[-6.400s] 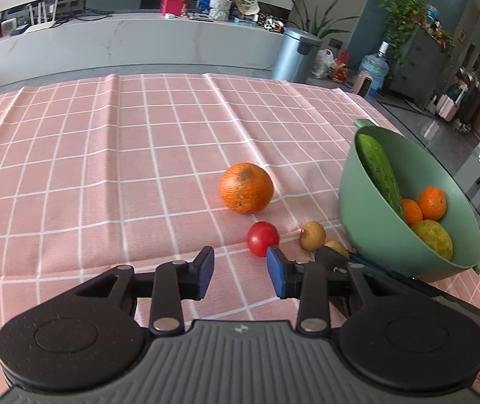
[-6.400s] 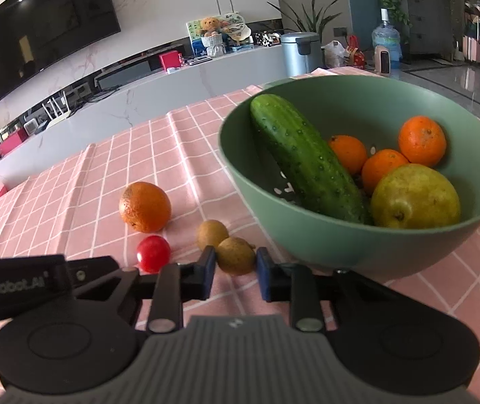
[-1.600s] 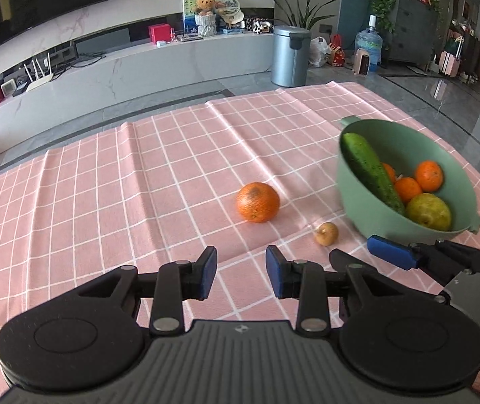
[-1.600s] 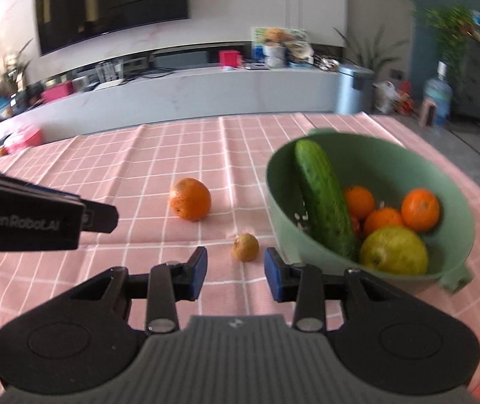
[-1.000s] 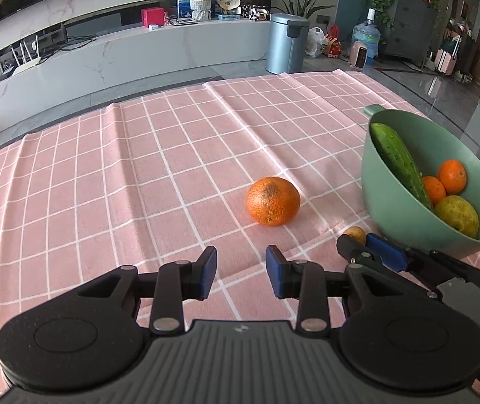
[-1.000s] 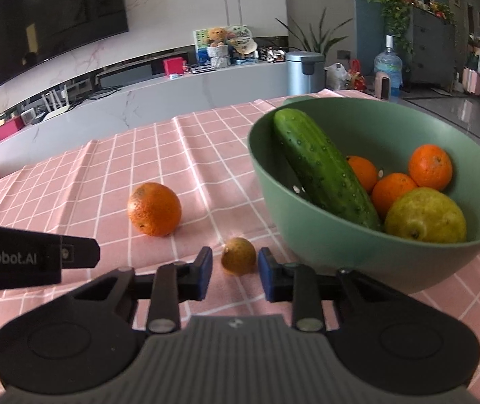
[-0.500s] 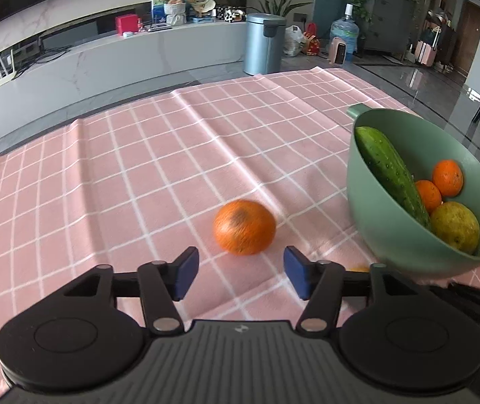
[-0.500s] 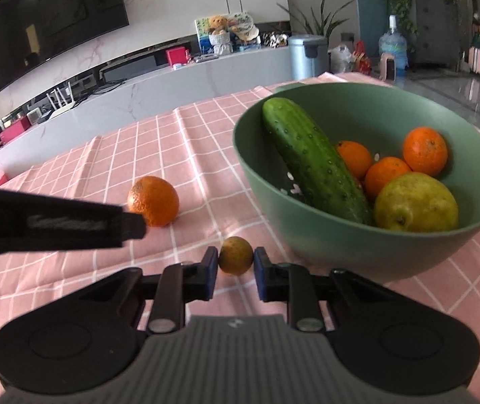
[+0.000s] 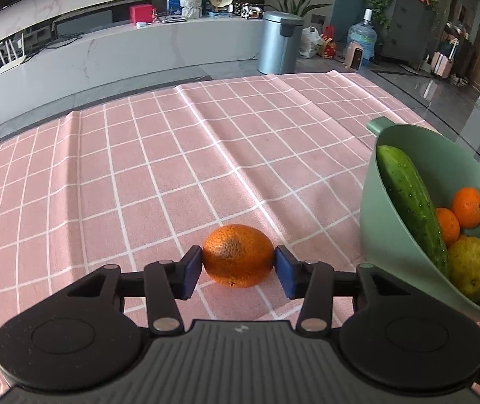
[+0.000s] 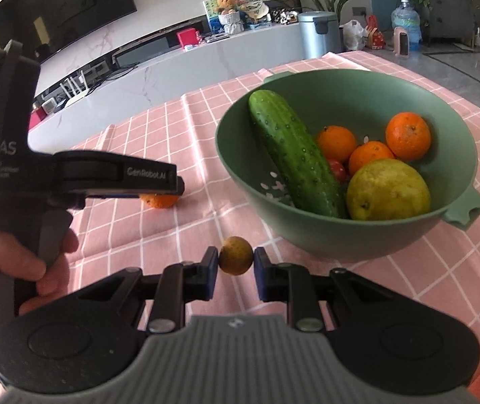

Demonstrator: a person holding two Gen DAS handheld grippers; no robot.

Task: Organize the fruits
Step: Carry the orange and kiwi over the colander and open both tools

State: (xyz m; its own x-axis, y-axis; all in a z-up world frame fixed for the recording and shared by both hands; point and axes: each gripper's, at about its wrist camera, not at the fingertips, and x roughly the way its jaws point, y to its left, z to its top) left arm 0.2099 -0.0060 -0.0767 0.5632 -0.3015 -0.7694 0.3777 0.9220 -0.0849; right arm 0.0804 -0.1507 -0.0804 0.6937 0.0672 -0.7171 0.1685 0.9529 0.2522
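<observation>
An orange (image 9: 238,255) lies on the pink checked tablecloth (image 9: 172,175), between the blue pads of my left gripper (image 9: 238,267), which touch both its sides. It also shows in the right wrist view (image 10: 159,200), partly hidden by the left gripper body (image 10: 81,176). My right gripper (image 10: 236,262) has its pads against a small brown fruit (image 10: 236,255) in front of the green bowl (image 10: 357,232). The bowl (image 9: 378,235) holds a cucumber (image 10: 295,155), oranges (image 10: 406,134), a yellow-green pear (image 10: 386,190) and a red tomato (image 10: 337,170).
The table's far edge (image 9: 206,82) faces a white counter (image 9: 122,54) and a metal bin (image 9: 278,42). The right table edge runs just behind the bowl. A hand (image 10: 1,259) holds the left gripper handle.
My left gripper opened wider, moved forward and now has its pads around the orange. My right gripper closed in on the small brown fruit. Earlier, the tomato and a second brown fruit left the cloth.
</observation>
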